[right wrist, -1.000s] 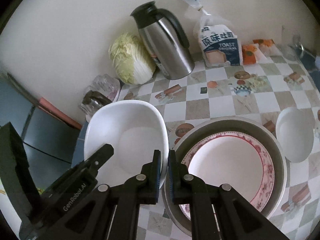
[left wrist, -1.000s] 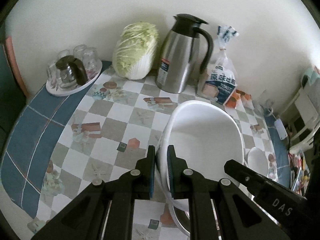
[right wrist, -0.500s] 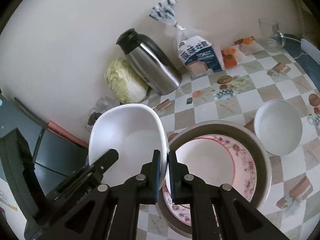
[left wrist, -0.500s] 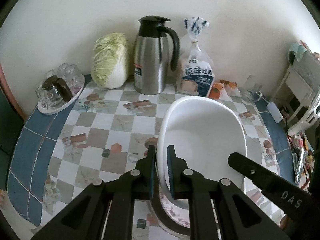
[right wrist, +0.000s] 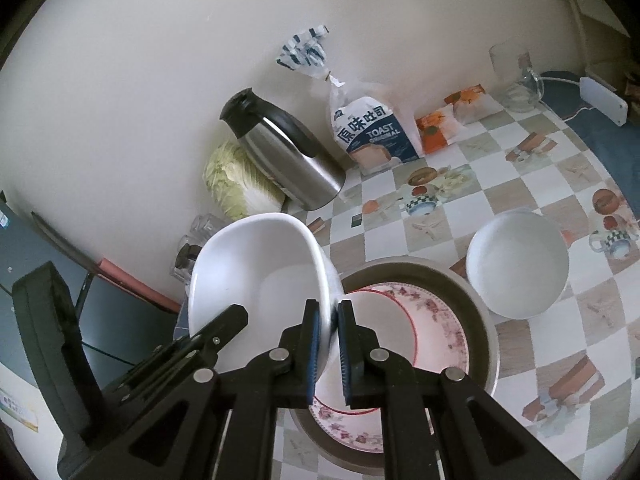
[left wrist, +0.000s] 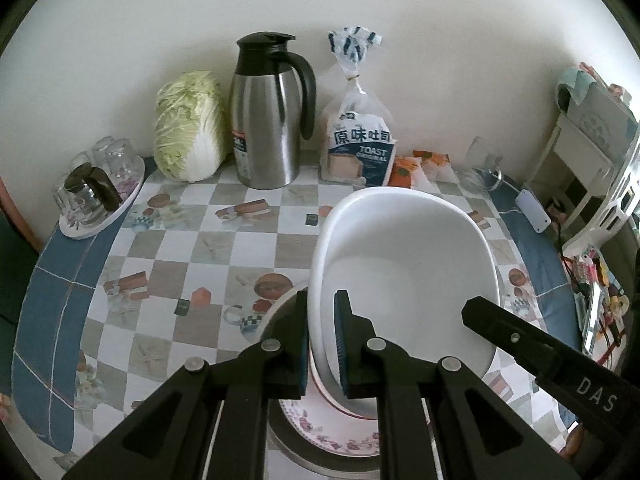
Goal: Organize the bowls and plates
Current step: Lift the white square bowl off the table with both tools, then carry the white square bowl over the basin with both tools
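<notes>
A deep white oval dish is held in the air by both grippers. My left gripper is shut on its left rim. My right gripper is shut on its right rim; the dish shows to the left there. Under it lies a floral-rimmed plate inside a wide grey metal basin; the plate's edge also shows in the left wrist view. A small white bowl stands on the table right of the basin.
Along the wall stand a napa cabbage, a steel thermos jug, a bag of toast and orange packets. A tray of glasses sits at far left, a glass mug at far right.
Both grippers carried the white dish to the right and up; it now hangs over the basin and plate instead of beside them.
</notes>
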Action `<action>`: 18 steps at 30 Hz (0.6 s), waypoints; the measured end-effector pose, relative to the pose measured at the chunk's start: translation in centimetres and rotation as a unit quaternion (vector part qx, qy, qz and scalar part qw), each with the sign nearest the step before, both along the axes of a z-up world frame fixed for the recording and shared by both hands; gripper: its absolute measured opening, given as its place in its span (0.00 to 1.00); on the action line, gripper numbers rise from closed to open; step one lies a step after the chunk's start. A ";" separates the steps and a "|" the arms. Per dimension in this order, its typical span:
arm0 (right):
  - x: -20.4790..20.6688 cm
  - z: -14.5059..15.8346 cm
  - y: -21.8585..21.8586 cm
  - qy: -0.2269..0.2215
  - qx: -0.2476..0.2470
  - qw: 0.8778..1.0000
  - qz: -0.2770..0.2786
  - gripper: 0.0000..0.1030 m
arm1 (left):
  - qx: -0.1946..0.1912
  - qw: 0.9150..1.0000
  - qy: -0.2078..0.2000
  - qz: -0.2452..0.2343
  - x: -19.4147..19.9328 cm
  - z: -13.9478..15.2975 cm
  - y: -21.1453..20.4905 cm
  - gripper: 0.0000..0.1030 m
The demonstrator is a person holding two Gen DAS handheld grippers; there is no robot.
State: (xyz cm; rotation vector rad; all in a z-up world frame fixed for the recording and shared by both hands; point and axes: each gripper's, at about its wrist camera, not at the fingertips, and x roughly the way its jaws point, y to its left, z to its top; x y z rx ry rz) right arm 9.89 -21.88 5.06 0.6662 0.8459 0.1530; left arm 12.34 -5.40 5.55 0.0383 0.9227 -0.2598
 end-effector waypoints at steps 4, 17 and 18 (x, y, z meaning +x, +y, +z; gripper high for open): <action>-0.4 -0.1 -0.9 0.001 0.005 1.000 -0.004 0.10 | 0.000 1.000 0.004 -0.006 -0.1 -0.2 -0.7 0.11; -0.3 -1.2 -1.6 0.026 0.006 1.000 -0.008 0.11 | 0.000 0.998 0.056 -0.015 0.8 -2.7 -1.2 0.11; -0.2 -1.4 -1.6 0.032 0.005 0.999 -0.008 0.12 | 0.001 0.998 0.062 -0.015 0.8 -3.1 -1.3 0.11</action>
